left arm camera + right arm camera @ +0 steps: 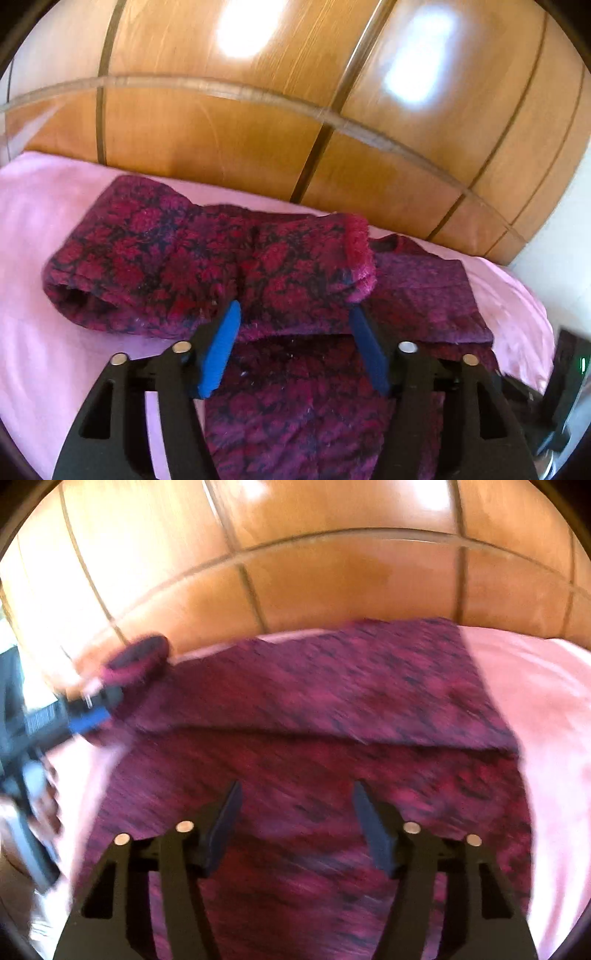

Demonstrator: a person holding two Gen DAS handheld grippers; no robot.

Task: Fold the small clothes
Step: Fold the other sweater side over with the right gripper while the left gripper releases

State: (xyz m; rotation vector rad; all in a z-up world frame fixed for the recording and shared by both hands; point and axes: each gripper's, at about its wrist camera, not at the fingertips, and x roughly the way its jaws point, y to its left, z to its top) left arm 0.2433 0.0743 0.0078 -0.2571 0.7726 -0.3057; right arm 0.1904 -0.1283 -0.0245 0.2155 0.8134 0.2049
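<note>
Left wrist view: left gripper [293, 314] fingers spread, gripping nothing; red floral garment [207, 258] lies on the pink sheet [55, 221], sleeve folded across. Right wrist view, blurred: right gripper [295, 794] fingers apart, empty, above the garment.

bright, warm daylight; two white glare patches blow out on the glossy wooden wardrobe doors [258, 122]. fisheye bends straight lines, dark vignette at the corners. right wrist view heavily motion-blurred, left wrist view only slightly soft.
</note>
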